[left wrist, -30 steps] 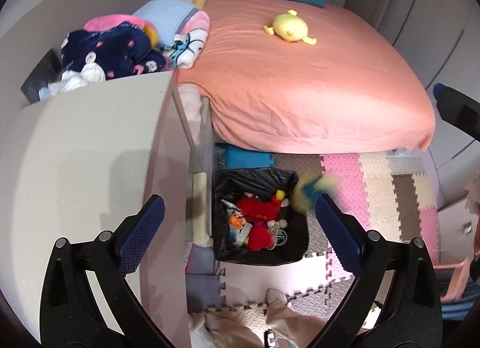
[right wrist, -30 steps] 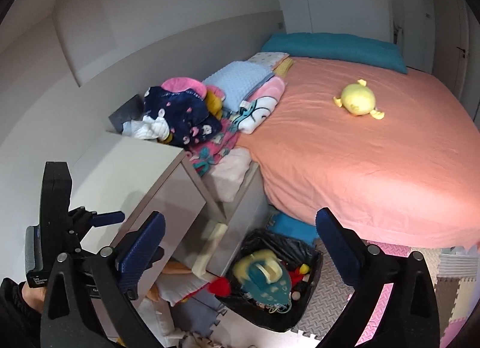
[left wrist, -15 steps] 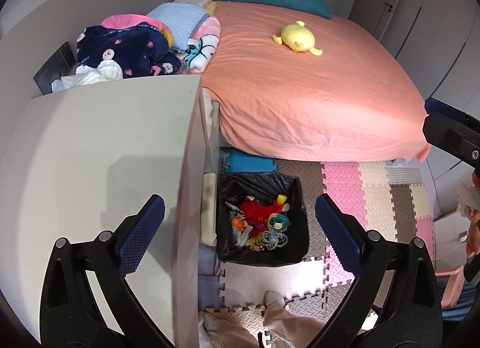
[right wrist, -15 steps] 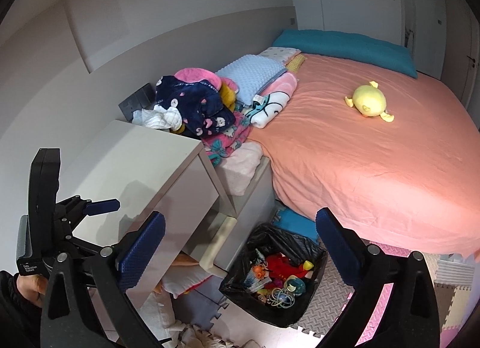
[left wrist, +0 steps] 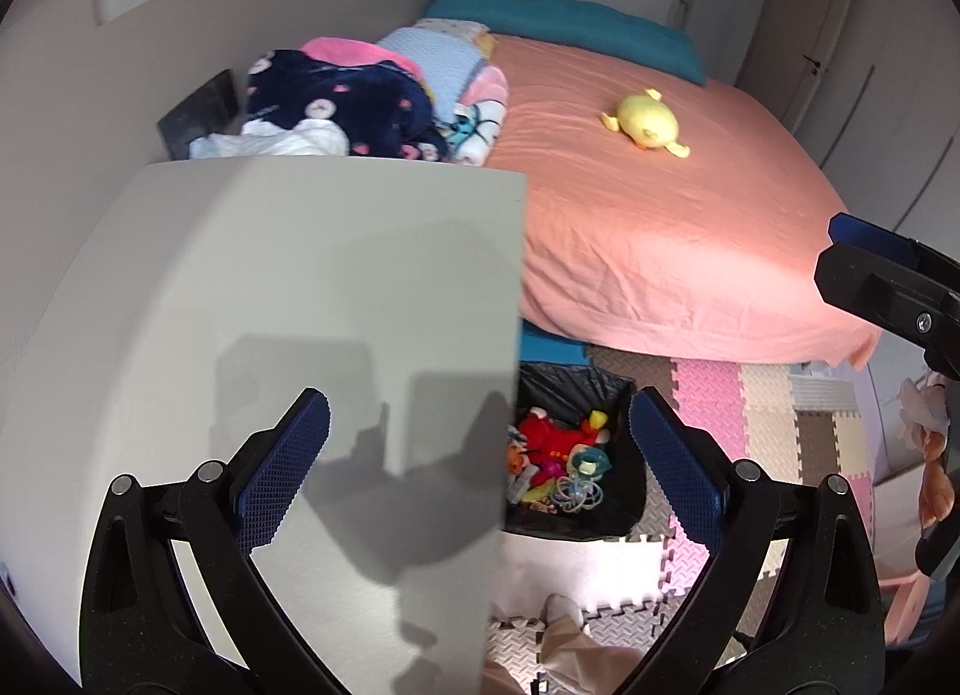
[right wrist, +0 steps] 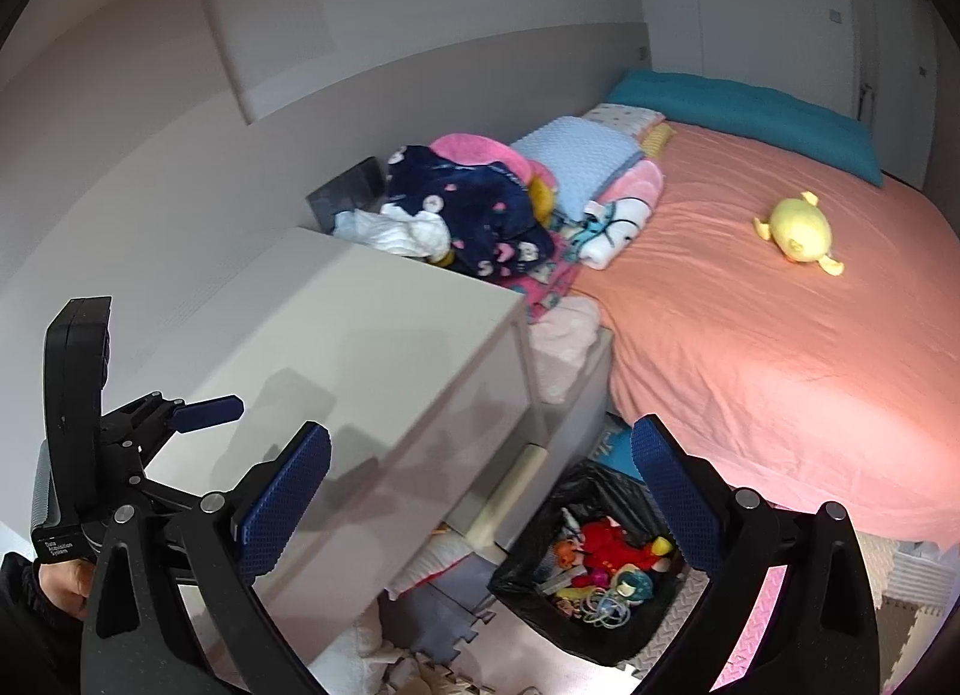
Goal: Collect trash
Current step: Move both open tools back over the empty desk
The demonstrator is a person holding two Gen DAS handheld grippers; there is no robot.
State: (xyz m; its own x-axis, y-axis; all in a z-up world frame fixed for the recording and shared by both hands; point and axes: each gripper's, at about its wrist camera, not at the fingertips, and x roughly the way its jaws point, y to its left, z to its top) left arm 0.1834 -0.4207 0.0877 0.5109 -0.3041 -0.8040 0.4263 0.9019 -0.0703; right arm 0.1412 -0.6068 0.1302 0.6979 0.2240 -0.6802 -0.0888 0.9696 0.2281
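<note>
1. The left gripper [left wrist: 479, 455] fills the bottom of the left wrist view: two black plastic arms with blue, cross-hatched rubber pads, spread wide apart and holding nothing.
2. The right gripper [right wrist: 480, 458] looks the same at the bottom of the right wrist view, its pads also spread wide and empty.
3. A bin [left wrist: 600, 380] lined with a crinkled, glossy black bag sits on the floor in the lower centre of the left wrist view. It appears between the left gripper's pads, close to the right-hand one, and well below them.
4. The bin holds a jumble of small items [left wrist: 555, 464]: a red fuzzy piece, yellow and orange bits, a teal round piece and thin looped rings.
5. A smooth, matte, pale grey cabinet top [left wrist: 288, 335] covers the left half of the left wrist view and hides the bin's left edge.
6. A bed with a salmon sheet [left wrist: 660, 227], lightly creased, spans the upper right; a round yellow plush toy [left wrist: 647, 123] lies on it.
7. Soft folded blankets [left wrist: 360, 95], navy, pink and pale blue, are heaped at upper centre.
8. Interlocking foam floor tiles [left wrist: 756, 425] in pink, beige and grey, with toothed edges, lie right of the bin.
</note>
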